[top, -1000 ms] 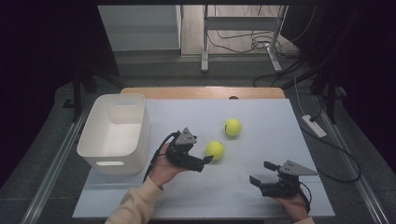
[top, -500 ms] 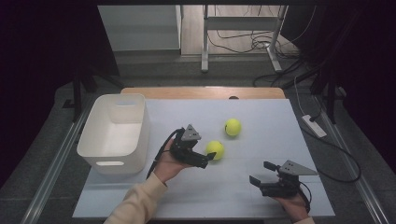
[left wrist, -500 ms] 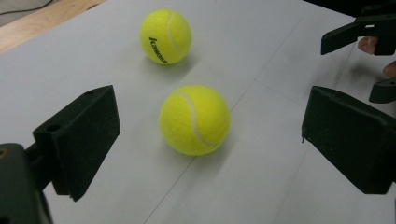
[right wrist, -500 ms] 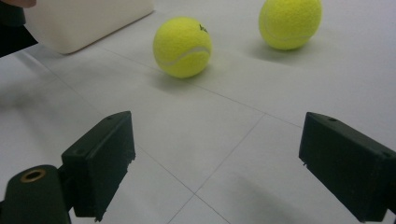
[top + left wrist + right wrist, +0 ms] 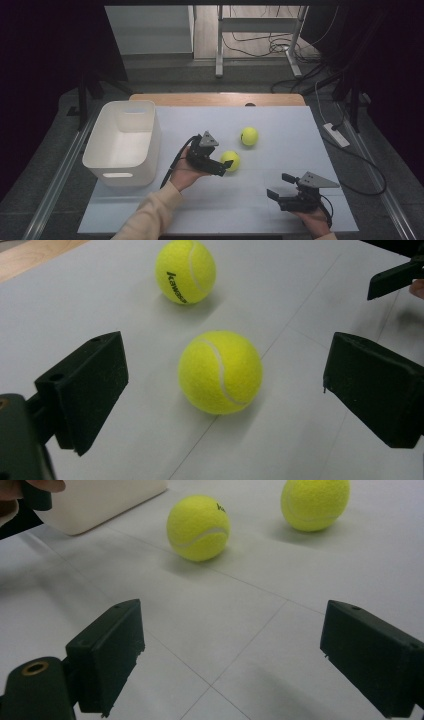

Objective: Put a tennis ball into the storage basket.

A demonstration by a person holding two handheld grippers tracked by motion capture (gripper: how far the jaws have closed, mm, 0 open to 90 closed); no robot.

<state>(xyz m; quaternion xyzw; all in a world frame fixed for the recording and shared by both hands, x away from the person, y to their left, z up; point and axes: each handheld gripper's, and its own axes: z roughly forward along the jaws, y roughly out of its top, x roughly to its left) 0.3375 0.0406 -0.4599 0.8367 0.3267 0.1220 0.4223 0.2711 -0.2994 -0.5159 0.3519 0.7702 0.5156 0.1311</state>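
Note:
Two yellow tennis balls lie on the white table. The near ball (image 5: 230,160) (image 5: 220,372) sits between the jaws of my left gripper (image 5: 227,167) (image 5: 225,357). Those jaws have just been opening and stand wide, with a gap on each side of the ball. The far ball (image 5: 249,136) (image 5: 185,271) rests a little beyond it. My right gripper (image 5: 279,186) (image 5: 232,625) hovers open at the front right with nothing in it. In its view the near ball (image 5: 198,527) and the far ball (image 5: 315,502) lie well ahead.
A white plastic bin (image 5: 122,142) (image 5: 100,500) stands at the table's left side, just left of my left hand. A wooden strip (image 5: 220,99) runs along the table's far edge. Cables lie on the floor beyond.
My left gripper has edged to the right and slightly down, closer around the near ball. Both balls and the right gripper have stayed put.

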